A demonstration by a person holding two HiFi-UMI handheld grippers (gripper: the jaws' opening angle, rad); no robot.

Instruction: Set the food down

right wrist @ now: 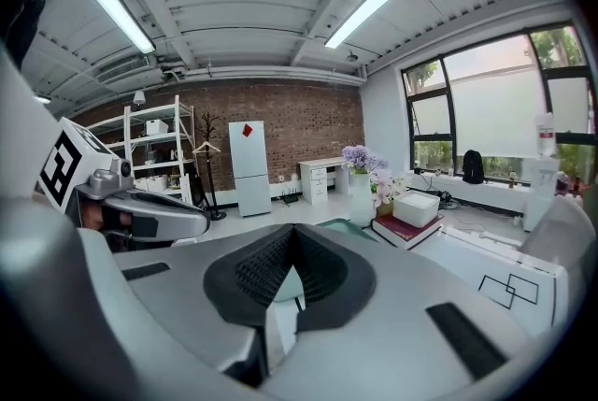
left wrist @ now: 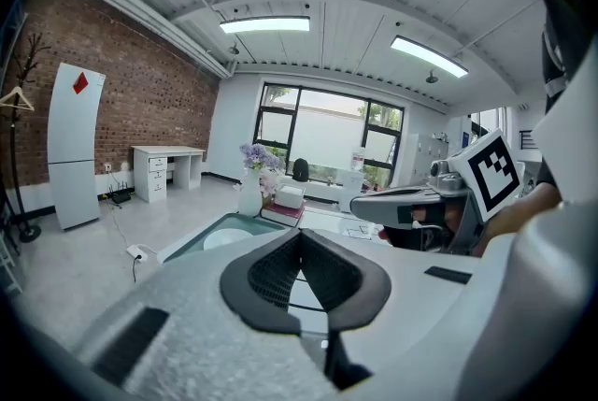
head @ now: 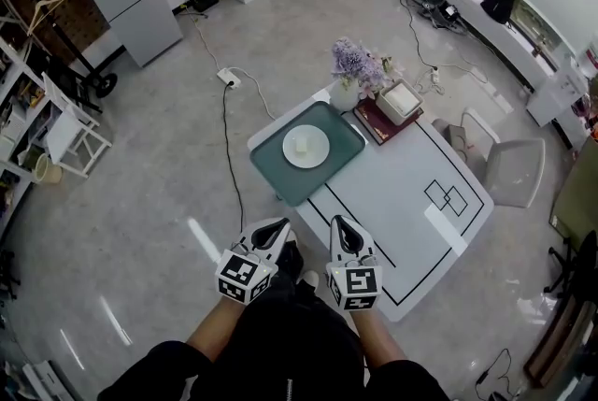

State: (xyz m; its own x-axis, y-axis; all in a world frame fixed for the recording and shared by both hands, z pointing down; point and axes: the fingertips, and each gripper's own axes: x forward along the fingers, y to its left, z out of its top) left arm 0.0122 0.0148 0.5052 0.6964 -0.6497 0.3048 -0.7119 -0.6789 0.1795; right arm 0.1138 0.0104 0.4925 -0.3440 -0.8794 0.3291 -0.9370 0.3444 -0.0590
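Food (head: 302,144) seemingly set on its plate (head: 320,157), the left gripper (head: 277,227) and right gripper (head: 338,224) hang clenched and empty, needing only retreat

Side by side, the left gripper (head: 275,229) and right gripper (head: 342,229) point forward, jaws together, nothing between them

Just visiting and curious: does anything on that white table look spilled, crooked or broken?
Nothing stands out. The white plate lies flat in the green tray with the food on it, and the flower vase stands upright.
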